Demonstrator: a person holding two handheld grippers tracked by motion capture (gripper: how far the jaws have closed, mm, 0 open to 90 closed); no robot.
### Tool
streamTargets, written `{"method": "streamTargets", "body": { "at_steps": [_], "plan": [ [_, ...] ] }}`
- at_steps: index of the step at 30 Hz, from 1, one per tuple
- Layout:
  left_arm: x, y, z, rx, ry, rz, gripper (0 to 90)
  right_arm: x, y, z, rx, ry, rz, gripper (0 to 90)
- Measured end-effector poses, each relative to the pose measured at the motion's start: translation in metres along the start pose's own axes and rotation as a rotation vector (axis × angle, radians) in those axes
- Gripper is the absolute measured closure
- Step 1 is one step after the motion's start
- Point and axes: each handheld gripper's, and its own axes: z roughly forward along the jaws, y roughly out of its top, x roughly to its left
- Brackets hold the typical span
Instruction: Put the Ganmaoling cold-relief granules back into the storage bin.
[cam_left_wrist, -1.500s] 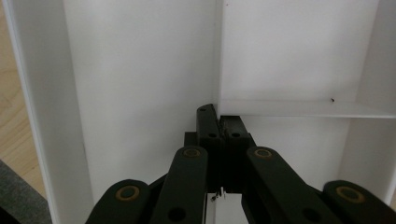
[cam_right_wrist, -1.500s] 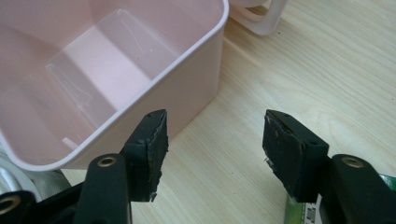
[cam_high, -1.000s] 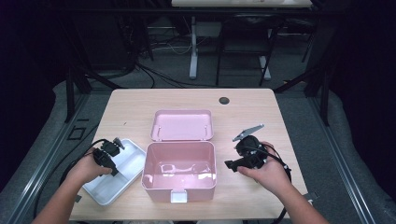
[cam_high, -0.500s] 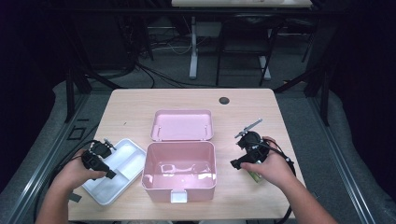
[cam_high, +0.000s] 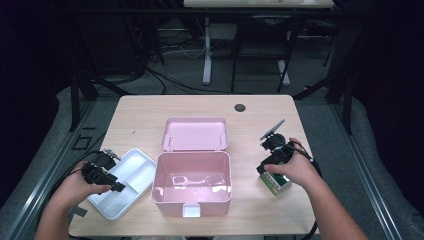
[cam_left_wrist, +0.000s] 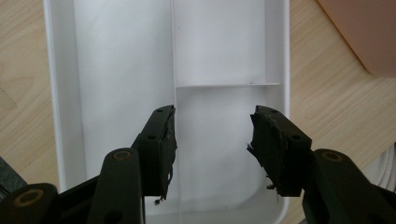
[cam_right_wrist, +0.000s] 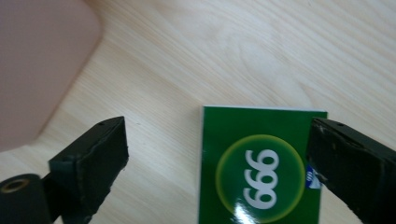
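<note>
The right gripper (cam_high: 270, 162) is seen at the right side of the table (cam_high: 200, 107), held in the right hand (cam_high: 295, 170) and pointed down at a green box (cam_high: 276, 182). In the right gripper view its jaws are spread wide, with the green box (cam_right_wrist: 261, 168) lying flat on the wood between them. The right-hand jaw overlaps the box's edge in that view; whether it touches cannot be told. The other jaw stands well clear of the box, with bare table between. A white "999" in a yellow-green disc is printed on the box's top face. Nothing is gripped.

The left gripper (cam_high: 107, 175) is seen at the left side of the table, held in the left hand (cam_high: 75, 187) over the near end of a white tray (cam_high: 135, 170). In the left gripper view its jaws are also apart, at a moderate width, and hold nothing. Below them the tray (cam_left_wrist: 63, 93) is shown divided: one long compartment on one side, two shorter ones on the other. The tray's dividing wall runs up between the jaws.

A pink bin (cam_high: 192, 175) stands open at the table's middle, between tray and green box, its lid (cam_high: 196, 134) laid back behind it. The tray lies just beside the bin; the green box lies near its other side, apart from it.
</note>
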Motion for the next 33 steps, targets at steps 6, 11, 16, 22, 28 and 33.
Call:
{"method": "streamTargets", "body": {
  "at_steps": [6, 11, 16, 22, 28, 33],
  "plan": [
    [0.005, -0.005, -0.001, -0.010, 0.001, -0.010, 50.7, -0.012, 0.000, 0.015, 0.092, -0.012, 0.021, 0.0],
    [0.005, -0.007, -0.002, -0.014, 0.004, -0.012, 51.4, -0.022, -0.002, 0.023, 0.107, 0.009, 0.054, 0.0],
    [0.005, -0.007, -0.002, -0.009, 0.010, -0.010, 51.4, -0.026, -0.008, 0.027, 0.131, 0.017, 0.058, 0.4],
    [0.004, -0.008, -0.006, -0.032, 0.006, -0.012, 51.4, -0.027, -0.012, 0.026, 0.160, 0.042, 0.028, 5.0],
    [0.005, -0.010, -0.010, -0.028, 0.046, -0.018, 51.4, -0.025, -0.013, 0.026, 0.157, 0.040, -0.001, 12.0],
    [0.006, -0.011, -0.015, -0.055, 0.033, -0.015, 51.4, -0.027, -0.014, 0.026, 0.140, 0.044, -0.003, 14.9]
  ]
}}
